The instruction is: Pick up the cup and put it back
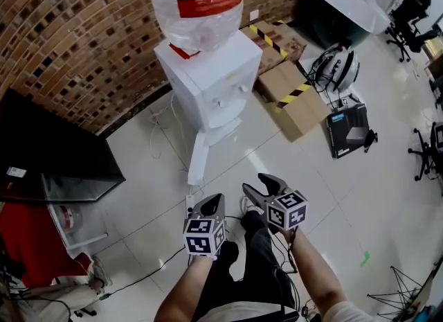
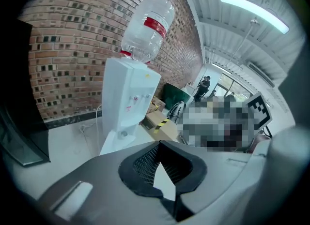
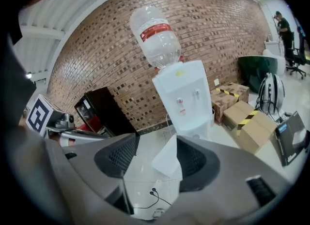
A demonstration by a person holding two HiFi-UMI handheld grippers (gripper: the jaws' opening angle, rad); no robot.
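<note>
No cup shows in any view. A white water dispenser (image 1: 208, 78) with a clear upturned bottle (image 1: 201, 2) stands against the brick wall, ahead of both grippers; it also shows in the left gripper view (image 2: 128, 98) and the right gripper view (image 3: 186, 98). My left gripper (image 1: 213, 199) hangs low over the floor in front of the person's legs, its jaws together at the tips (image 2: 160, 144) and nothing in them. Beside it my right gripper (image 1: 259, 188) stands open (image 3: 155, 154), with only floor seen between the pads.
A white panel (image 1: 197, 158) leans out at the dispenser's foot. Cardboard boxes (image 1: 294, 95) with striped tape lie to its right, a black cabinet (image 1: 48, 154) to its left. Cables and a power strip (image 1: 190, 203) lie on the tiled floor near the grippers.
</note>
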